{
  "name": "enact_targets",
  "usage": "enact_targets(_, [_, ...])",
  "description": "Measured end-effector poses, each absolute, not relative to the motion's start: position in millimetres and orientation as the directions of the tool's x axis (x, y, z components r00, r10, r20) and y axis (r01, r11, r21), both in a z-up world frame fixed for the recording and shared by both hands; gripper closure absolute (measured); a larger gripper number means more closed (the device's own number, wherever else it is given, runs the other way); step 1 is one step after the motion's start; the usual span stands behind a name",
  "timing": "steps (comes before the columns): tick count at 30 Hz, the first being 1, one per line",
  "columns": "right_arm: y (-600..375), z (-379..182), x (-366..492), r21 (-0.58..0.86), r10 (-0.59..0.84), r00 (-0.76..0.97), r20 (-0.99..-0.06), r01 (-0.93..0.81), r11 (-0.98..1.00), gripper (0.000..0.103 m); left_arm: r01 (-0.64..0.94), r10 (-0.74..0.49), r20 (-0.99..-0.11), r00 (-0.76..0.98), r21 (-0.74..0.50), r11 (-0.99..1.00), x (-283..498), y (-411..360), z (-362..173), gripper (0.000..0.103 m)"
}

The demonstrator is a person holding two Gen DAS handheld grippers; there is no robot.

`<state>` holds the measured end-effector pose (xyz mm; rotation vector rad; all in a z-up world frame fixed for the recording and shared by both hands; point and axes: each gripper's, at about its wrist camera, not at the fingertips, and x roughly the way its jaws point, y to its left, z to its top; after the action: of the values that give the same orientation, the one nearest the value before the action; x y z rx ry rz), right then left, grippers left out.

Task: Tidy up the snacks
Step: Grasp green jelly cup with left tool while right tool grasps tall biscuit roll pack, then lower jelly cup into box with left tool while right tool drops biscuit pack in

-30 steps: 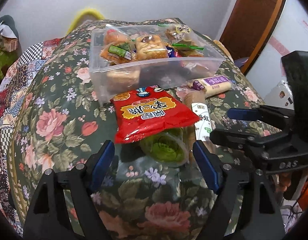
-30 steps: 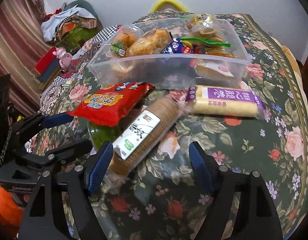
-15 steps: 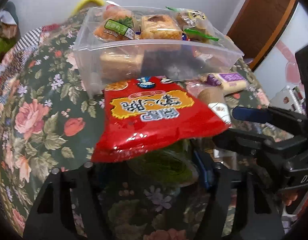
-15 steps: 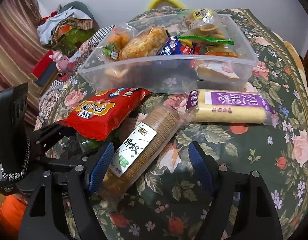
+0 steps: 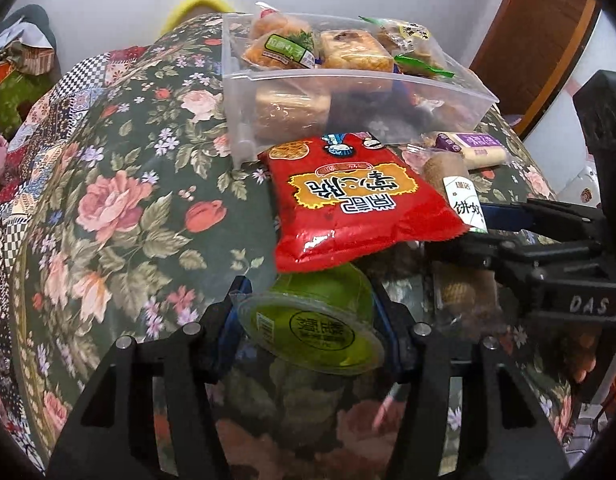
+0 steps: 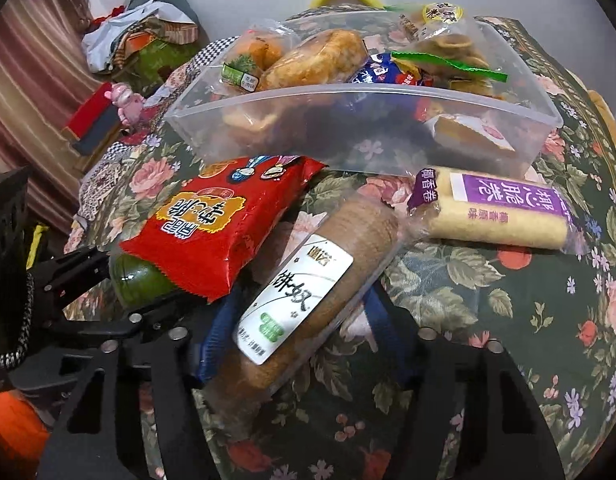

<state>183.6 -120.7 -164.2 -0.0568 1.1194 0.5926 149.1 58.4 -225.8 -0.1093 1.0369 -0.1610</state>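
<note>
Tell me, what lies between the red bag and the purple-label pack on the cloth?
The brown biscuit roll, lying slanted, its near end between the right gripper's closing jaws. The right wrist view shows it.

My left claw [image 5: 309,322] is closing on a green, clear-lidded plastic cup [image 5: 313,326] lying on its side, its blue pads against both flanks; a red foil snack bag [image 5: 357,204] rests on the cup's far end; beyond sits a clear plastic bin [image 5: 347,100] of wrapped pastries on the floral-clothed desk [image 5: 120,208]; my right claw [image 5: 547,248] reaches in beside a brown biscuit roll [image 5: 453,178].
</note>
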Motion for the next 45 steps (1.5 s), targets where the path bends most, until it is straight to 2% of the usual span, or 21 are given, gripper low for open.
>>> enact_targets(7, [-136.0, -161.5, 177.2, 0.281, 0.439, 0.277, -0.855, -0.464, 0.840, 0.058, 0.074, -0.173, -0.828, 0.533, -0.158, 0.985, 133.2, 59.8, -202.7, 0.046])
enact_targets(14, [-156.1, -153.6, 164.2, 0.244, 0.405, 0.299, -0.864, -0.455, 0.856, 0.068, 0.075, -0.166, -0.799, 0.579, -0.150, 0.986, 123.9, 59.8, -175.5, 0.046])
enact_targets(25, [-142.5, -161.1, 177.4, 0.209, 0.367, 0.308, -0.878, -0.442, 0.872, 0.065, 0.080, -0.157, -0.784, 0.600, -0.137, 0.987, 120.5, 52.0, -157.0, 0.046])
enact_targets(31, [-139.5, -162.8, 174.9, 0.186, 0.354, 0.334, -0.874, -0.442, 0.877, 0.067, 0.087, -0.161, -0.778, 0.608, -0.136, 0.987, 123.2, 48.8, -153.3, 0.046])
enact_targets(45, [-163.1, -111.9, 167.3, 0.197, 0.404, 0.429, -0.808, -0.449, 0.871, 0.069, 0.074, -0.153, -0.746, 0.648, -0.139, 0.988, 160.2, 47.9, -128.5, 0.046])
